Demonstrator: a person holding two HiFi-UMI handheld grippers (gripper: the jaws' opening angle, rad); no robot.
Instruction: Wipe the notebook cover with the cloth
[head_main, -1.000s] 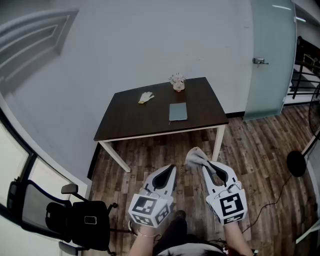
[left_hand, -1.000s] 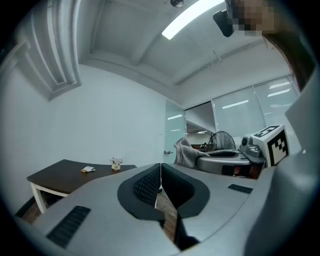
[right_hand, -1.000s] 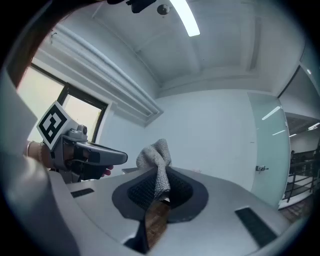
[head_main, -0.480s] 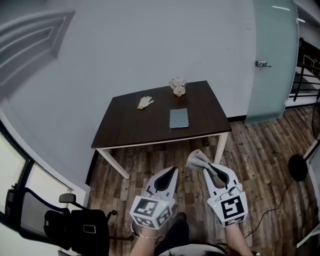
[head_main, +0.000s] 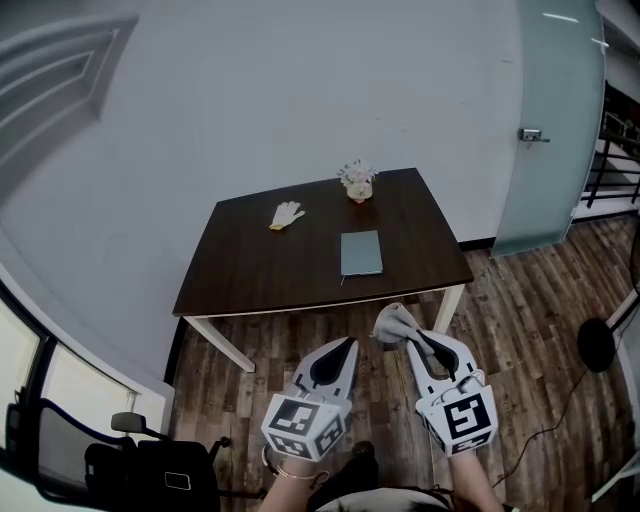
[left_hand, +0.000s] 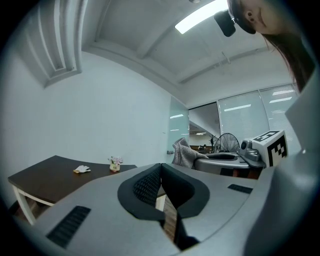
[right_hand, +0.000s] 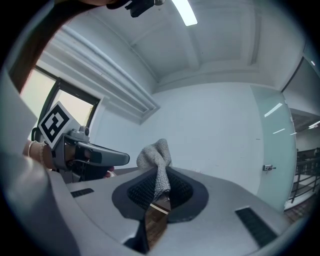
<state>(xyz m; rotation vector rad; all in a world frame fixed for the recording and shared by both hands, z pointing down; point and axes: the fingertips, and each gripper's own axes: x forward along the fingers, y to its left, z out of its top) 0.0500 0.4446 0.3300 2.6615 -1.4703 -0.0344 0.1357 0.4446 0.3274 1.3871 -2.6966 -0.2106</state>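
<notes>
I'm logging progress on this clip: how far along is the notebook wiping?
Done: the cloth is picked up and clamped in the right gripper. In hand: both grippers hang over the floor, short of the table; the left gripper is shut and empty. Left: reaching the notebook, which lies flat on the table untouched, and wiping its cover.
</notes>
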